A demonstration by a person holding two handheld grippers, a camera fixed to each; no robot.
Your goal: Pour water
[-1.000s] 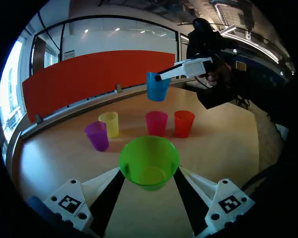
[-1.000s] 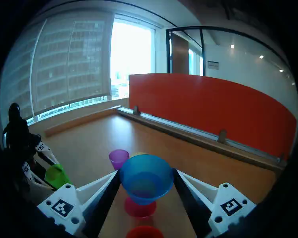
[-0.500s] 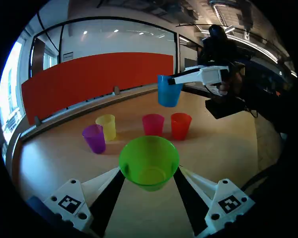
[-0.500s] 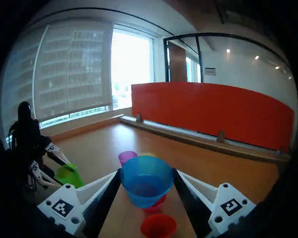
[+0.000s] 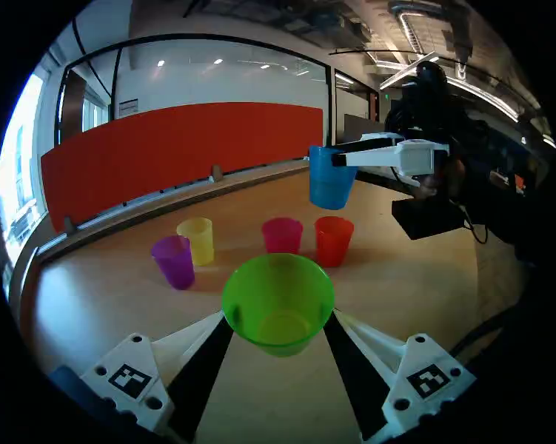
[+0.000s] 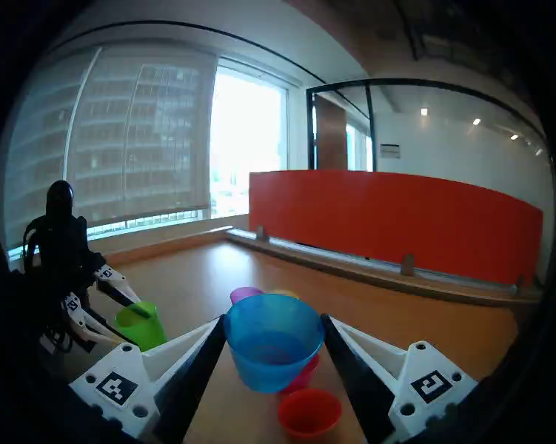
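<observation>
Six cups counted. Blue cup (image 6: 272,340): clamped between both fingers of the right gripper (image 6: 273,321), upright, raised off the table (image 5: 426,281) above the red cup (image 5: 332,240). Green cup (image 5: 278,303): gripped upright by the left gripper (image 5: 278,317), nearer the camera than the red cup. Standing on the table: red cup, pink cup (image 5: 282,235) just beside it, yellow cup (image 5: 198,240) and purple cup (image 5: 173,261) beyond the pink. Whether any cup holds water cannot be told.
</observation>
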